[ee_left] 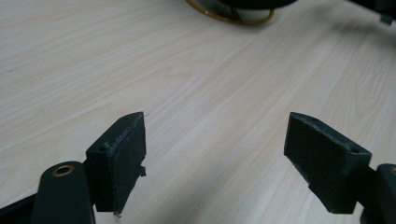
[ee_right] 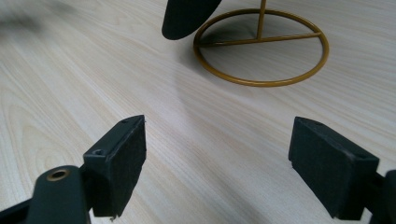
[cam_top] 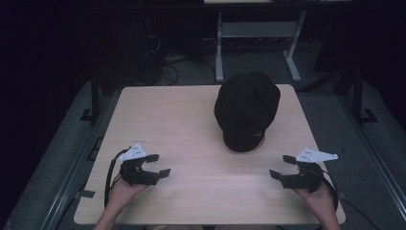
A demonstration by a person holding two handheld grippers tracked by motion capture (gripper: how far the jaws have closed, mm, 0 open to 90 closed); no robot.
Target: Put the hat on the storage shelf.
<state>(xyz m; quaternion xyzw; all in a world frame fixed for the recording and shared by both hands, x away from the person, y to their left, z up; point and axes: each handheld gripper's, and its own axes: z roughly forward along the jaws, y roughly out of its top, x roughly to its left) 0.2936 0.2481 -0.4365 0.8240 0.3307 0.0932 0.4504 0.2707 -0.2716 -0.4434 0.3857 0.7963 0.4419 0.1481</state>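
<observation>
Black cap (cam_top: 246, 111): seated on a gold wire stand (ee_right: 261, 49), untouched, ahead of and between both sets of jaws, well apart from each. Nothing is judged done; approach and grasp remain. Left gripper (cam_top: 154, 165): held low over the table (cam_top: 191, 134), jaws spread wide, empty, pointed inward. Right gripper (cam_top: 282, 166): mirrored pose, jaws likewise spread, nothing held.

The high view is dimly lit: the table (cam_top: 191, 124) is softly lit from above and the surroundings are lost in darkness. In the gripper views the wood is brightly, evenly lit, faint shadows are cast ahead of the jaws, and the far corners are blurred.
</observation>
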